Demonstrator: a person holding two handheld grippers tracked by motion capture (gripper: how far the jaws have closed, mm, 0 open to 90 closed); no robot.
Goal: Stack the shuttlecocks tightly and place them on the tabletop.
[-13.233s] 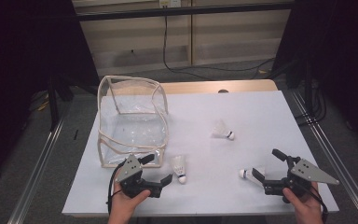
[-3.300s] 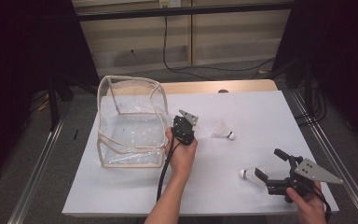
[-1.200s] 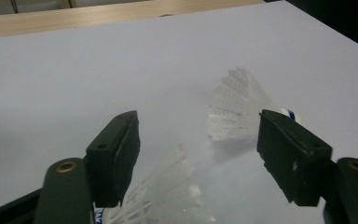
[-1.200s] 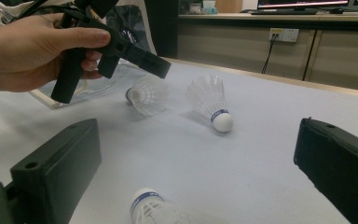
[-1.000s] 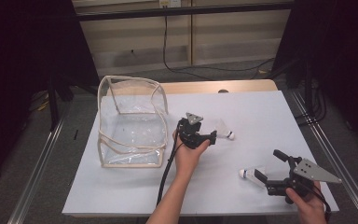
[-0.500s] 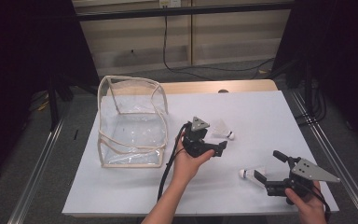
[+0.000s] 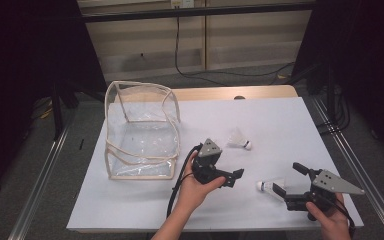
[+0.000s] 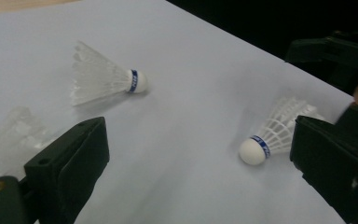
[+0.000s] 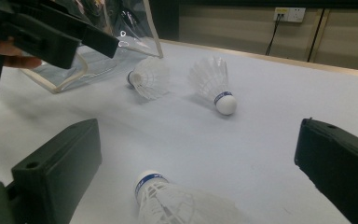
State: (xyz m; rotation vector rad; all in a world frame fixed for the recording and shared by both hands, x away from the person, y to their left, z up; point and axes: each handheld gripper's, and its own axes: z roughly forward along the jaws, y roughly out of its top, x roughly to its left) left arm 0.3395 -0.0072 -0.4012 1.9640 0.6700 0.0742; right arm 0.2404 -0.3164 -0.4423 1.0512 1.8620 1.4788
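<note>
The left gripper (image 7: 232, 177), jaws just opened wide and empty, hovers over bare white table (image 7: 145, 210) between two white feathered shuttlecocks (image 7: 239, 140) (image 7: 270, 186) — the clear plastic bag (image 7: 140, 130) behind it possibly holding another — while the right gripper (image 7: 292, 182) gapes around the nearer one.

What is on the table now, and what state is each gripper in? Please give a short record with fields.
Surface: white table
Container: clear bag, standing at the table's left
Shuttlecocks: three, all lying on the table: near shuttlecock, middle shuttlecock, far shuttlecock beside the bag
Left gripper: open, jaws have just been opening, nothing between them
Right gripper: open, near shuttlecock lies between its jaws, not gripped
</note>
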